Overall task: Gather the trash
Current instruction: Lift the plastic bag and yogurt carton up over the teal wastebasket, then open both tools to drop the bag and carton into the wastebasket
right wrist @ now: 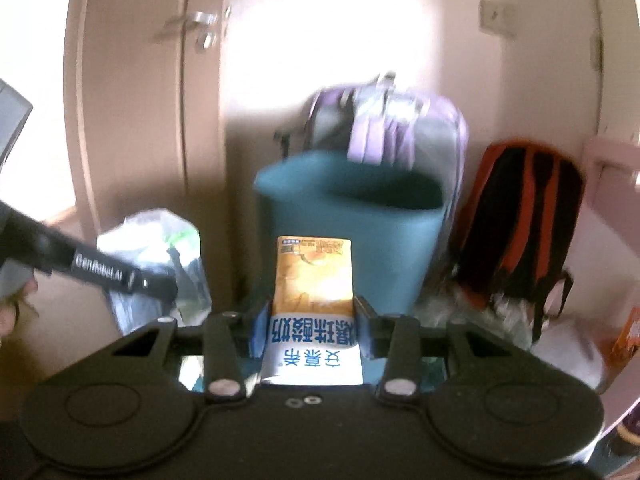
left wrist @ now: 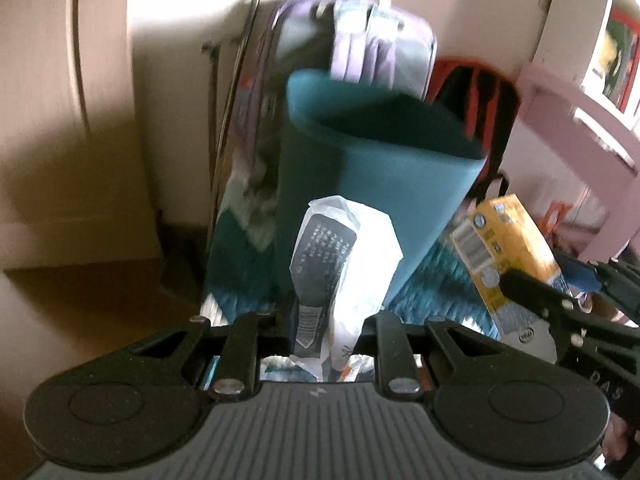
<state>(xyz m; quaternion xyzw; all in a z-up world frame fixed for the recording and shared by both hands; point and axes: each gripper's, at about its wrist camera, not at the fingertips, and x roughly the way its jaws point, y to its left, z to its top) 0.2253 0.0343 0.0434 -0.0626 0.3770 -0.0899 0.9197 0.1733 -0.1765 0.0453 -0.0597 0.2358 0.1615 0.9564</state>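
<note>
The left gripper (left wrist: 326, 320) is clenched on a crumpled white plastic wrapper (left wrist: 344, 268) with a black printed label, its jaws drawn close together with the wrapper bunched up between them and sticking out above. The right gripper (right wrist: 312, 320) grasps a yellow and white drink carton (right wrist: 314, 300), jaws about half apart and pressing on its two sides; blue printed characters show on the white lower part, the yellow upper part rises past the fingertips.

Just beyond both claws stands a teal bin (right wrist: 352, 216), its mouth open and dark inside; what it holds cannot be made out. In the left wrist view the bin (left wrist: 380, 152) looks tilted and the wrapper overlaps its front wall, while the carton (left wrist: 508, 240) and the right gripper (left wrist: 532, 292) enter from the right edge, partly cut off. In the right wrist view the left gripper (right wrist: 160, 284) reaches in from the left with the wrapper (right wrist: 160, 248) showing as a pale blur, and a bit of a hand (right wrist: 12, 312) is clipped at the edge.

Behind the bin lean a purple backpack (right wrist: 392, 128) and a black and orange backpack (right wrist: 520, 216), both smeared by blur. A pale door (right wrist: 140, 100) with a handle stands to the left. Bright glare washes out the wall.
</note>
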